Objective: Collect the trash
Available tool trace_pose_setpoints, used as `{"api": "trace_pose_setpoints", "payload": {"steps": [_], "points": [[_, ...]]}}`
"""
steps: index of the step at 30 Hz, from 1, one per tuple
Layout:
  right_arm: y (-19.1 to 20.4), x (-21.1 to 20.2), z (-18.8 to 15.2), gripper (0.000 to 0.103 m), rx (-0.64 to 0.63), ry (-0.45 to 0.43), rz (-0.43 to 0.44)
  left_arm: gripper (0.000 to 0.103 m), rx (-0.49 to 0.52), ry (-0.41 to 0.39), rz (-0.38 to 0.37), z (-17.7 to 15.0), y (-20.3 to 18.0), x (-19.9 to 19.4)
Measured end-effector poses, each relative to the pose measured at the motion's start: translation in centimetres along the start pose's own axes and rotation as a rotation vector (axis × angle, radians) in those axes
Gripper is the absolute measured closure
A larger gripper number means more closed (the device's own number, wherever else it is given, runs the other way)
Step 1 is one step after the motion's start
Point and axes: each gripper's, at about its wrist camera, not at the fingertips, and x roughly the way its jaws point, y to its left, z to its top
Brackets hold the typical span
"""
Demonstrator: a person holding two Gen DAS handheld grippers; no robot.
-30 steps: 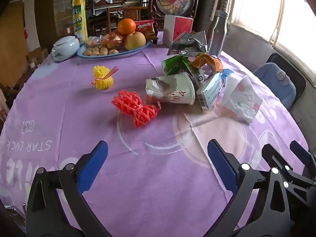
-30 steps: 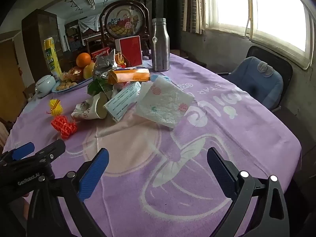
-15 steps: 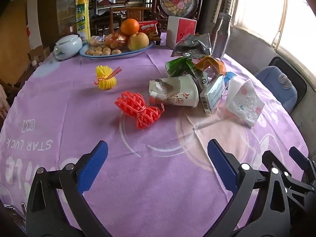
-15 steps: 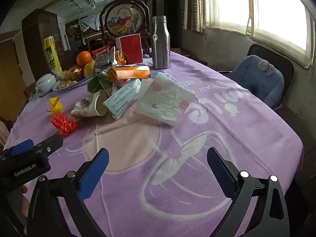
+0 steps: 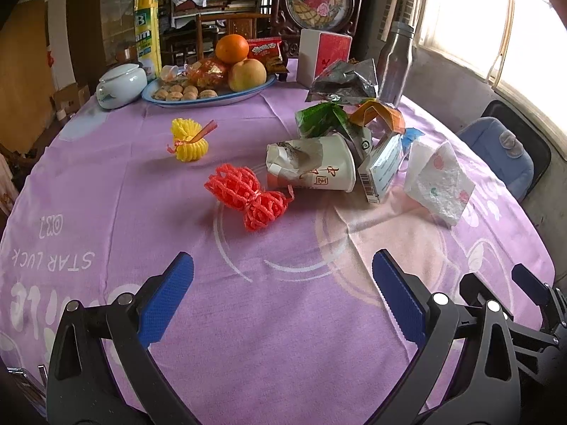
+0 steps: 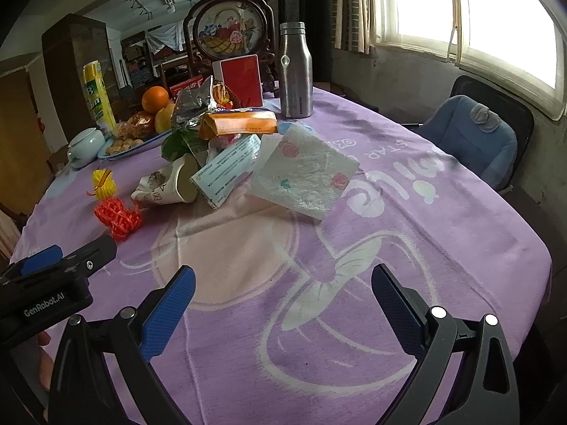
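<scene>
Several trash items: heaped mid-table on the purple tablecloth (image 5: 283, 318).
Red foam fruit net (image 5: 248, 198): nearest, apart from heap; light, springy; pinch at its tied waist.
Crushed paper cup (image 5: 312, 166): on its side; flimsy; grip the rim.
Floral napkin (image 6: 304, 173): limp; pinch a raised edge.
Left gripper (image 5: 282, 299): jaws wide, empty.
Right gripper (image 6: 282, 313): jaws wide, empty.

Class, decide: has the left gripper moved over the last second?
Yes. The left gripper has edged forward toward the red foam net, which sits lower and nearer in its view; jaws unchanged.
</scene>
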Motion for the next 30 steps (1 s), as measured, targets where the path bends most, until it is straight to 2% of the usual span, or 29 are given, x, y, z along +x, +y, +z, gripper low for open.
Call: {"api": "trace_pose_setpoints", "payload": {"steps": [30], "points": [[0.41,-0.17,-0.48,0.005,-0.019,-0.001,-0.012,0.007,0.003,-0.005,0.0,0.1,-0.1,-0.2]]}}
